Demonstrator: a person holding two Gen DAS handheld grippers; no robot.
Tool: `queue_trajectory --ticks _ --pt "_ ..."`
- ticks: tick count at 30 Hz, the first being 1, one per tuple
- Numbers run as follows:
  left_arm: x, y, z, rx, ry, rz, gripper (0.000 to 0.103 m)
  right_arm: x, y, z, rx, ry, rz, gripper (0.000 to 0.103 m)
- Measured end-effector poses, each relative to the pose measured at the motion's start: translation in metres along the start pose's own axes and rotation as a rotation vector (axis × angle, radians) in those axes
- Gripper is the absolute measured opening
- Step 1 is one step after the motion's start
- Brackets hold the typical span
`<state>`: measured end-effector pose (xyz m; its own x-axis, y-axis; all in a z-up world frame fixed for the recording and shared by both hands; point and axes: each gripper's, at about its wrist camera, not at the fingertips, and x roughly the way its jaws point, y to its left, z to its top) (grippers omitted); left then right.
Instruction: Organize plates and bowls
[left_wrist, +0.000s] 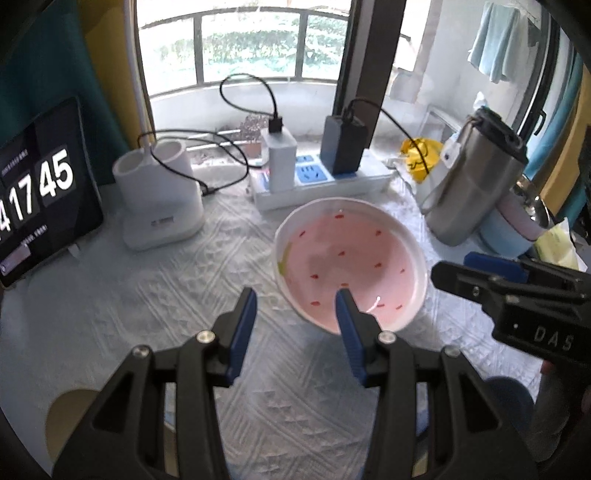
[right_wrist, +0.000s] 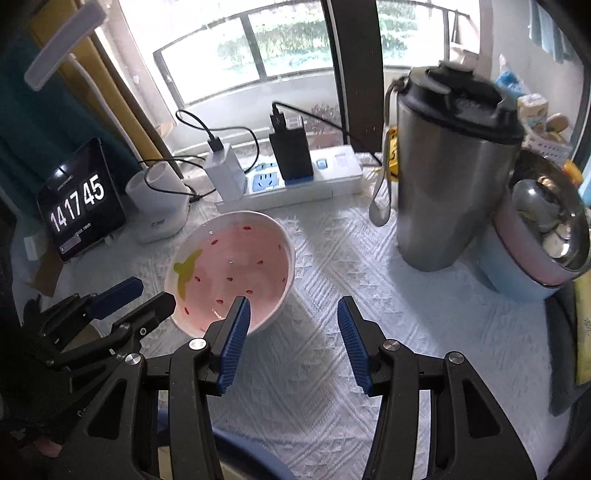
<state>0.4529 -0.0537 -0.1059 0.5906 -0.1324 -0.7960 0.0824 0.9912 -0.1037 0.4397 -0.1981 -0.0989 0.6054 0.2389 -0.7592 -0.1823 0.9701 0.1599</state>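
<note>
A white bowl (left_wrist: 351, 262) with a pink inside, red flecks and a green leaf mark sits on the white tablecloth. In the left wrist view my left gripper (left_wrist: 295, 301) is open just in front of it. The right finger overlaps the bowl's near rim and nothing lies between the pads. My right gripper (right_wrist: 293, 302) is open too, with its left finger over the near right rim of the bowl (right_wrist: 232, 266). Each gripper shows in the other's view, the right gripper (left_wrist: 480, 284) and the left gripper (right_wrist: 129, 295). Stacked pink and blue bowls (right_wrist: 517, 269) with a steel lining stand at the far right.
A steel tumbler (right_wrist: 443, 177) with a black lid stands right of the bowl. Behind the bowl are a power strip (right_wrist: 295, 188) with chargers and cables, a white holder (left_wrist: 159, 192) and a tablet clock (left_wrist: 40, 184). The textured tablecloth (right_wrist: 332, 266) covers the table.
</note>
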Motion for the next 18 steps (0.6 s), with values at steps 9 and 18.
queue_trajectory --ticks 9,18 --pt "0.018 0.0 0.007 0.009 0.054 0.02 0.046 0.043 0.001 0.02 0.042 0.179 0.048 0.053" --pt "0.041 -0.007 0.008 0.05 0.106 0.007 0.046 0.062 0.006 0.03 0.02 0.22 0.043 0.035"
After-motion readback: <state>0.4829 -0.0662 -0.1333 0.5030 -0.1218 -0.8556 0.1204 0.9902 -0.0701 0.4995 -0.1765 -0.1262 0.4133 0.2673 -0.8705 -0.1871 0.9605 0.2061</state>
